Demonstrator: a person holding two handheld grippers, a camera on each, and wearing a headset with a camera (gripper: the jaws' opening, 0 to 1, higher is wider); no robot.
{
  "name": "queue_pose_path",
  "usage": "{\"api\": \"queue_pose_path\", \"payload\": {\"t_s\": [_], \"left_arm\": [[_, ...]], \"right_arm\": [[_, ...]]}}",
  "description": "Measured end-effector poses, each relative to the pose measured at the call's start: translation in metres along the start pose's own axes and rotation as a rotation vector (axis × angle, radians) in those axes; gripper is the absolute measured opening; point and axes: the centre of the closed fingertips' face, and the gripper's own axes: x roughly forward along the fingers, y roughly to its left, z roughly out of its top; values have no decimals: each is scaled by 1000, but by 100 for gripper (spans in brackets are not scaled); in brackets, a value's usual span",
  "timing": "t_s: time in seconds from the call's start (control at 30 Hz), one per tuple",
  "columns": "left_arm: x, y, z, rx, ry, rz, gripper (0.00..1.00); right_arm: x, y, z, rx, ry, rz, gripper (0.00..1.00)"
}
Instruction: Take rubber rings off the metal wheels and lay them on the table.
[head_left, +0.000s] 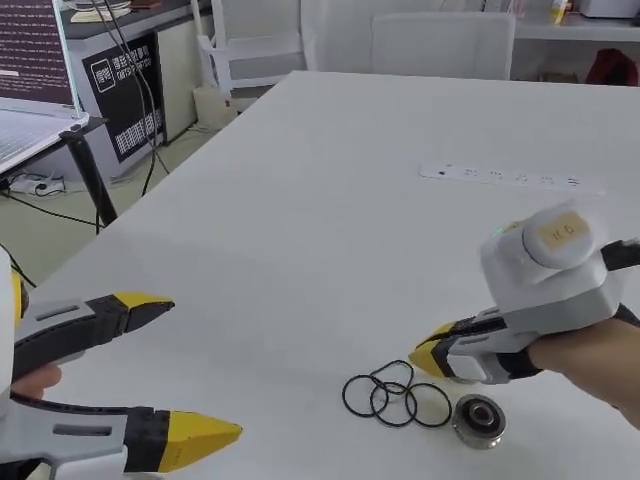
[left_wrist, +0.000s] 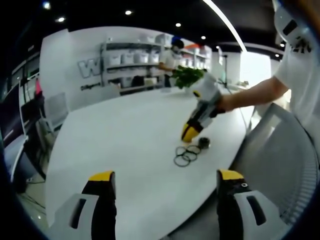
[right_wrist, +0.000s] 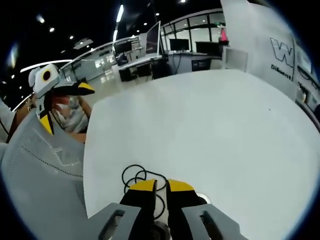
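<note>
Close to the near edge of the surface (head_left: 330, 200), toward its right end, the rubber rings (head_left: 396, 396) are lying in a loose, overlapping cluster. They are sitting flat on the bare top, not gathered in any tray or box. Just beside them the metal wheel (head_left: 478, 420) is resting on its flat face. A dark band is showing round its rim, which I am reading as a ring still seated, though I cannot be sure.

My right tongs (head_left: 432, 357) are hovering low at the far side of the cluster with their tips drawn almost together; whether they are pinching a ring I cannot tell. My left tongs (head_left: 200, 368) are hanging wide open and empty, well apart, toward the left end of the same edge.

I am expecting the rings to be light, thin and stretchy, likely to flop or snag on one another, so I am planning to hook a strand where it is lying clear of its neighbours. The wheel is looking hard, dense and smooth enough to skid, so I am thinking of pinching it across the rim while peeling the band.
</note>
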Motion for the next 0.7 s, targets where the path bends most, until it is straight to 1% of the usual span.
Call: {"api": "queue_pose_path", "payload": {"t_s": [0.07,0.1,0.2,0.23,0.33,0.43,0.5,0.6,0.67,0.7], "left_arm": [[0,-1,0,-3,3,-5,85],[0,-1,0,-2,3,-5,85],[0,-2,0,1,3,-8,85],[0,-2,0,0,3,-9,85],[1,-2,1,4,3,-10,85],[1,-3,1,6,3,-12,85],[1,-3,2,10,4,-16,85],[2,-3,3,14,4,-19,85],[2,-3,3,16,5,-20,85],[2,-3,4,17,5,-21,85]], "right_arm": [[-7,2,5,28,-29,15,6],[-8,2,6,31,-32,17,7],[-21,2,11,44,-58,17,7],[-25,2,12,43,-72,15,7],[-33,1,12,24,-87,7,8],[-43,4,17,28,-127,11,11],[-50,5,21,18,-150,12,12],[-58,7,25,10,-174,8,14],[-67,9,30,10,-205,9,16],[-70,9,30,10,-210,6,17]]}}
